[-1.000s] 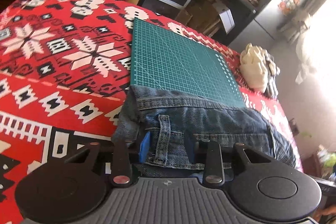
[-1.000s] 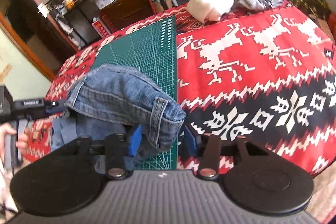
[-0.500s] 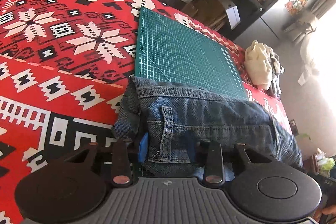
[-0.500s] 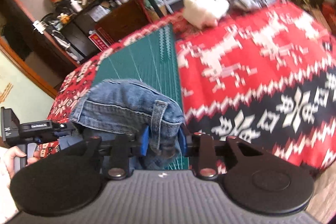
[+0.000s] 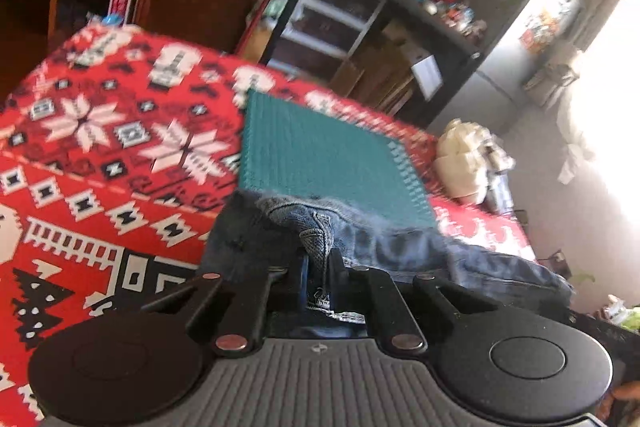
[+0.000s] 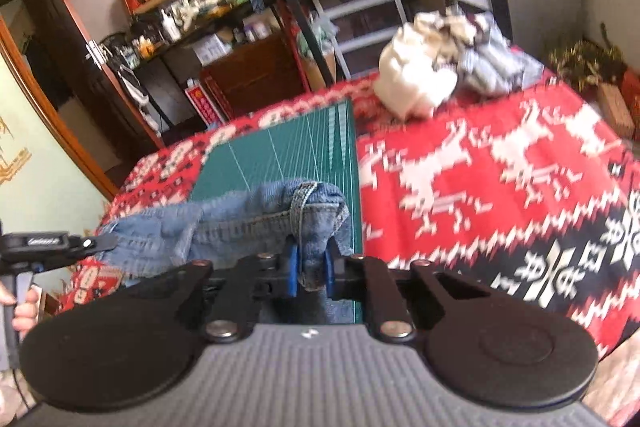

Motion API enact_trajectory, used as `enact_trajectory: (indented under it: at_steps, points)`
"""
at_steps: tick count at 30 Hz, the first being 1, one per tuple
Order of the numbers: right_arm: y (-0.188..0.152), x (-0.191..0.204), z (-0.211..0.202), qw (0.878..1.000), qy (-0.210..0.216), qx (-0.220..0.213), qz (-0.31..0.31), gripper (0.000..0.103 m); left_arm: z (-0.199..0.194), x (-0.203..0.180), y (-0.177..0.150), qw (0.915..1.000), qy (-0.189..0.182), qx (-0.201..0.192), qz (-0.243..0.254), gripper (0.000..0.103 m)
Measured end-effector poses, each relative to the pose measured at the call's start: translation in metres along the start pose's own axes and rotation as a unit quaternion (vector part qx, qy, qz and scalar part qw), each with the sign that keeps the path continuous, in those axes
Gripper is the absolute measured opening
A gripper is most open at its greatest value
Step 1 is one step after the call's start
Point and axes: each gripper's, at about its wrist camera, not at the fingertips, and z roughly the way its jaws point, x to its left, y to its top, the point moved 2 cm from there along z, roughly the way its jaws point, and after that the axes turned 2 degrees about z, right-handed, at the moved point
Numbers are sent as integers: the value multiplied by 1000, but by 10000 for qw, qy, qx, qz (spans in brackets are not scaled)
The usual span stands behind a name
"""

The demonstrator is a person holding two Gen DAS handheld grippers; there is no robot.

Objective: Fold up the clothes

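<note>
Jeans (image 6: 256, 227) stretched between your two grippers above the green mat (image 6: 288, 155); your left gripper (image 5: 319, 267) and right gripper (image 6: 311, 267) each have jaws clamped on the denim waistband.

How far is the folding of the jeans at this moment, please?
Done: no finished fold is visible. In hand: the left gripper and the right gripper both have their jaws shut on the waistband of the jeans, over the green mat. Left: laying them flat, folding them, then the clothes pile.
</note>
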Motion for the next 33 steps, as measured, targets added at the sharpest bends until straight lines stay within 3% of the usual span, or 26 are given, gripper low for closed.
enact_trajectory:
  at_steps: [7,12,16,23,33]
  points:
    - [32,10,-40,9976,48,-635,-265,12,-65,-41,-4,9976,-343,-509,309,8]
    - [59,24,-65,9928,259,-1097,-413,8,-103,-56,-2,9943,-502,-903,251,8]
    - [73,31,-57,9928,279,-1028,-544,8,-92,-55,3,9947,-470,-882,245,8]
    - [70,24,1,9977,173,-499,-435,8,-61,-45,15,9963,-330,-781,156,8]
    - [129,23,99,9980,49,-357,-525,8,14,-1,86,9973,-34,-692,-258,9]
